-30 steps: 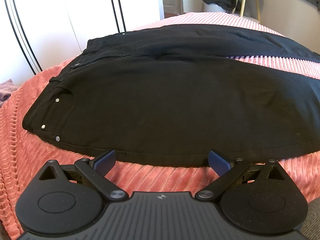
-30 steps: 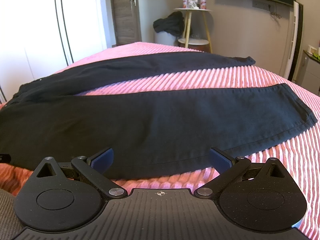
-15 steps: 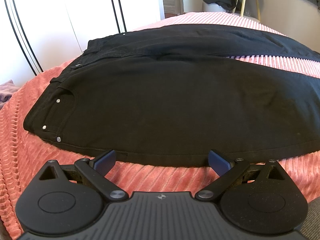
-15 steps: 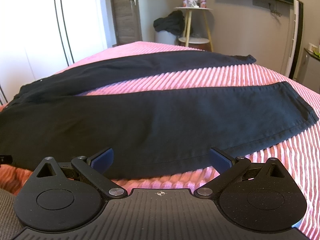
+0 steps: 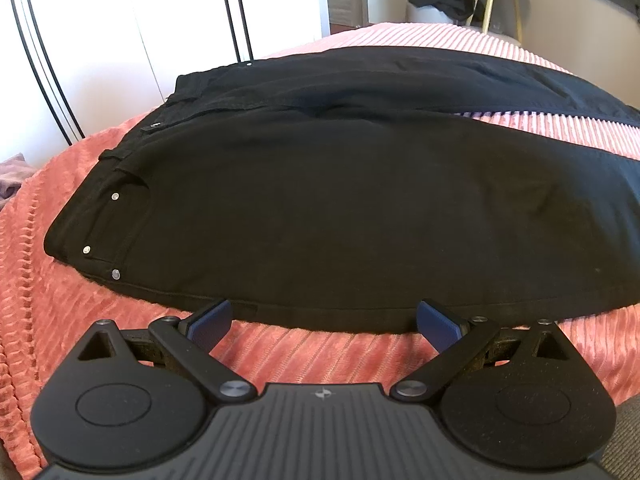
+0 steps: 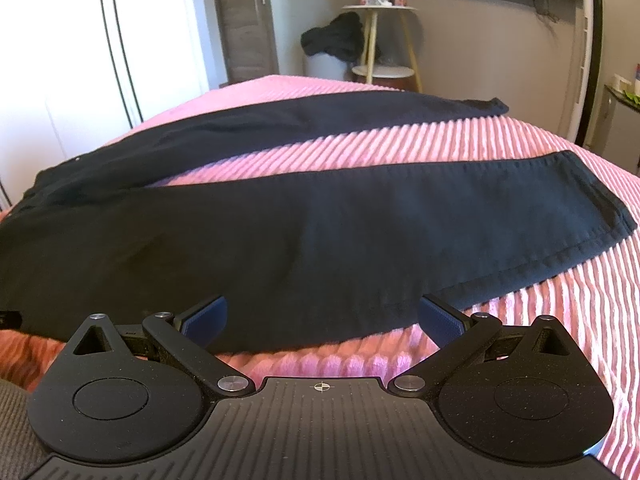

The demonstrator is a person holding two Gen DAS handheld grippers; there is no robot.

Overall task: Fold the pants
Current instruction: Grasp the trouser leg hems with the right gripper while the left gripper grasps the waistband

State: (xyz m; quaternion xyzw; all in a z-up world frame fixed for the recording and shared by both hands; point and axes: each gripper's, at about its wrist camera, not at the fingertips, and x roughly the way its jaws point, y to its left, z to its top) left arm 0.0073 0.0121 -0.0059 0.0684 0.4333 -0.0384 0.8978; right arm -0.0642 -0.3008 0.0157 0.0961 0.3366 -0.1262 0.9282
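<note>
lying flat on the pink ribbed blanket [image 5: 60, 320] of a bed, the black pants [image 5: 340, 208] fill the middle of both views, waistband toward the left and two legs spread apart toward the right. the left hand-held gripper [image 5: 324, 320] sits at the bottom centre of its frame, fingers spread wide and empty, just at the near edge of the pants. the right hand-held gripper [image 6: 322, 318] is likewise wide open, holding nothing, beside the near leg.
</note>
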